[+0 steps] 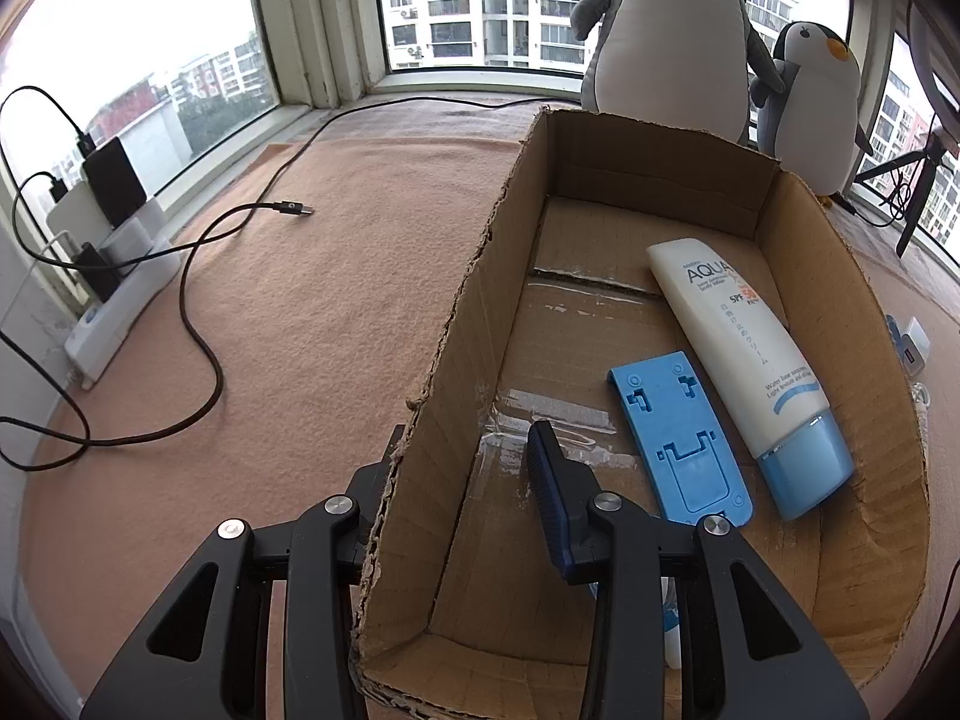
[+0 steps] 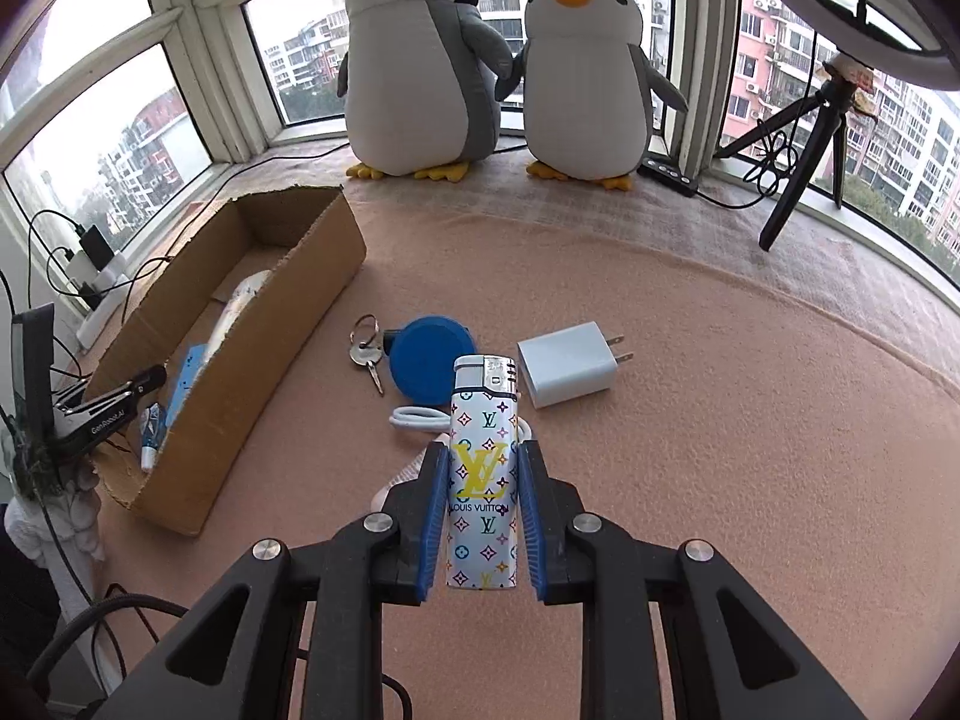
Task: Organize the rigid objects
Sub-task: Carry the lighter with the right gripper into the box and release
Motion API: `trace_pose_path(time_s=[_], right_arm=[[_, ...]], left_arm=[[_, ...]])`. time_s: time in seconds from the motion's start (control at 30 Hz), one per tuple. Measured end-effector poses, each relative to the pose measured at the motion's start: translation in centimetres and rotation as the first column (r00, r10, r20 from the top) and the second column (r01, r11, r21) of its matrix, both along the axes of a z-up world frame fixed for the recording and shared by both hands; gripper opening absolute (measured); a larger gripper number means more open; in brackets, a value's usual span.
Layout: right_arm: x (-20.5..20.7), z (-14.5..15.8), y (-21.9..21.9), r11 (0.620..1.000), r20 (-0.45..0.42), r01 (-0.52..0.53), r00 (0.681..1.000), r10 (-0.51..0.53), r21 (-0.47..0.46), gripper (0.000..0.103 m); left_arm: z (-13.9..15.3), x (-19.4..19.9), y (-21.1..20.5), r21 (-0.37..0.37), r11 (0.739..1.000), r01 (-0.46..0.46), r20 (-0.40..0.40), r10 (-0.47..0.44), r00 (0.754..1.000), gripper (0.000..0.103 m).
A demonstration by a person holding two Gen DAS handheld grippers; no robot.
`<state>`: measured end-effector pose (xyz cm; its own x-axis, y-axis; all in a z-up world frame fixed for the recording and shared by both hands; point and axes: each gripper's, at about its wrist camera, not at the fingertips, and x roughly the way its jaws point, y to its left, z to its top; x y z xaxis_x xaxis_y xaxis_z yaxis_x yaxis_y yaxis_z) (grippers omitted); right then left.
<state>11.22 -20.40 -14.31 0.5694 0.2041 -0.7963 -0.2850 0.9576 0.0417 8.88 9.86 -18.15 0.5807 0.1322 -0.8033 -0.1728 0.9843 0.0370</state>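
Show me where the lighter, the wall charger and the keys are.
lighter (image 2: 483, 474), right wrist view, on its patterned body
wall charger (image 2: 564, 366), right wrist view, top face
keys (image 2: 366, 351), right wrist view, key head

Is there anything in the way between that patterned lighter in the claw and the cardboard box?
Nothing visible blocks it. The right claw holds the lighter clear of the blanket; the keys and blue round case lie low on it, beside the open-topped box.

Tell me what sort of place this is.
Probably a bay-window ledge in a high-rise flat: curved windows facing apartment blocks, a pink blanket covering the sill, and two plush penguins against the glass.
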Motion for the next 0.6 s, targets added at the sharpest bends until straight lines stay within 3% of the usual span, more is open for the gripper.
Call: trace_pose_path(time_s=[0.3, 0.6], right_arm=[[1.4, 3.0, 7.7, 0.989, 0.065, -0.147, 0.987, 0.144, 0.034, 0.021], [3.7, 2.9, 14.0, 0.974, 0.079, -0.225, 0.972, 0.223, 0.012, 0.021]], left_arm=[[-0.1, 0.1, 0.2, -0.009, 1.0, 0.0, 0.003, 0.0, 1.0, 0.037], [-0.1, 0.1, 0.3, -0.01, 1.0, 0.0, 0.003, 0.0, 1.0, 0.037]])
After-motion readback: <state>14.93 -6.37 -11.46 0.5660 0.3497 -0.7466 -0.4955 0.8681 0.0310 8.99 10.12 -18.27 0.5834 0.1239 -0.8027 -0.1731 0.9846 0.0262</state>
